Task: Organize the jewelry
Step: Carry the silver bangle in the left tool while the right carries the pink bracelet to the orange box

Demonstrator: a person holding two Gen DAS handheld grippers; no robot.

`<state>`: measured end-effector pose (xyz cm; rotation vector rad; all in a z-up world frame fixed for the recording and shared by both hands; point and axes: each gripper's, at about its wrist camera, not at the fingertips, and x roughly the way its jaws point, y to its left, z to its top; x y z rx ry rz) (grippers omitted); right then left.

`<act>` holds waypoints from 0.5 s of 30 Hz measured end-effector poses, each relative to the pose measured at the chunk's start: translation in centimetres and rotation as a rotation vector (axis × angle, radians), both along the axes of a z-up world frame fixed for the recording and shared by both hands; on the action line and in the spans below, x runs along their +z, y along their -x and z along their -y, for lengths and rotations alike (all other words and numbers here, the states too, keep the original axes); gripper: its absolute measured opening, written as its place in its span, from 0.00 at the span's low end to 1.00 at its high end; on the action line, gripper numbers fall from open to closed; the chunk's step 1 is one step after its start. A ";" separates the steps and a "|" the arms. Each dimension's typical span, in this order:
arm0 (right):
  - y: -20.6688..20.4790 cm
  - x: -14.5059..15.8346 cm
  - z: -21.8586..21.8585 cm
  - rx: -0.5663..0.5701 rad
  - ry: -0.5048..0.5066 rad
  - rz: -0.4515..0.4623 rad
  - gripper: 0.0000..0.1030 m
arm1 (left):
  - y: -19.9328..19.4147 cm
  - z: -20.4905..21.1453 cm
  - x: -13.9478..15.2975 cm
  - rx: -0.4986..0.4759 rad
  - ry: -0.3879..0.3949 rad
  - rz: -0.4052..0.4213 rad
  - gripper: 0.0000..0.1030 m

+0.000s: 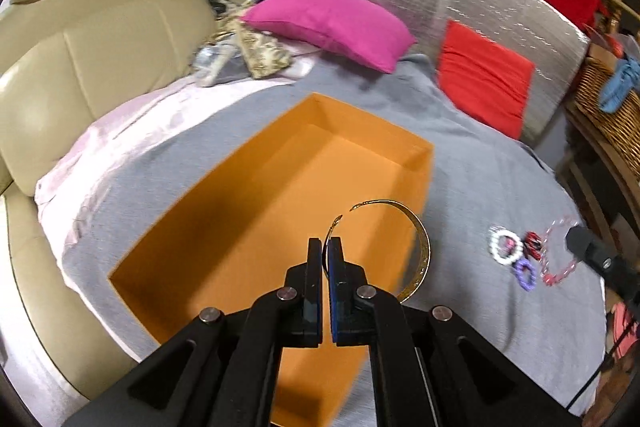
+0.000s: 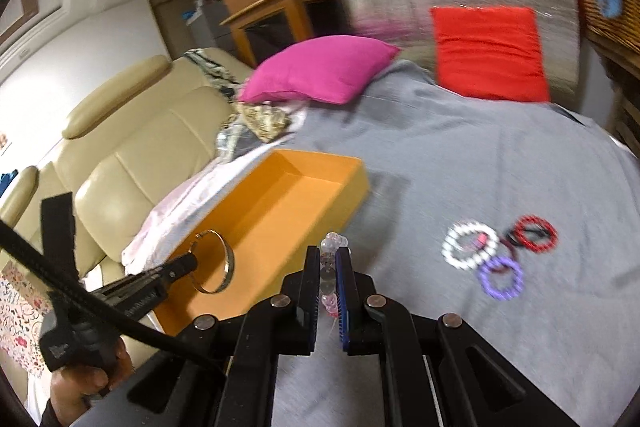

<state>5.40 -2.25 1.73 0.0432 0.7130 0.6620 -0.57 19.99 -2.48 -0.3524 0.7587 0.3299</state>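
Observation:
An open orange box (image 1: 280, 195) lies on the grey blanket (image 1: 480, 167); it also shows in the right wrist view (image 2: 288, 203). My left gripper (image 1: 325, 247) is shut on a gold bangle (image 1: 420, 251) and holds it over the box's right side; the bangle shows in the right wrist view (image 2: 224, 263) too. My right gripper (image 2: 329, 255) is shut on a pink and clear bead bracelet (image 2: 330, 267) above the blanket beside the box. A white bracelet (image 2: 470, 245), a red one (image 2: 536, 233) and a purple one (image 2: 502, 279) lie on the blanket to the right.
A magenta pillow (image 1: 332, 23) and a red cushion (image 1: 484, 79) lie at the far end of the blanket. A beige leather sofa (image 1: 80, 67) stands on the left. A wicker basket (image 1: 608, 107) is at the right edge.

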 end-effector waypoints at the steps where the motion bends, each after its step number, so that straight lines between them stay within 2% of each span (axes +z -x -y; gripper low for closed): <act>1: -0.3 0.2 -1.1 0.017 -0.001 0.000 0.08 | -0.1 -0.6 -0.2 0.012 0.001 -0.005 0.03; 9: -2.4 -0.1 -7.6 0.109 0.022 -0.013 0.08 | -0.7 -3.8 -1.5 0.069 0.007 -0.041 0.03; 15: -4.4 -2.3 -11.6 0.156 0.054 -0.065 0.08 | -1.1 -6.0 -3.0 0.108 0.021 -0.083 0.03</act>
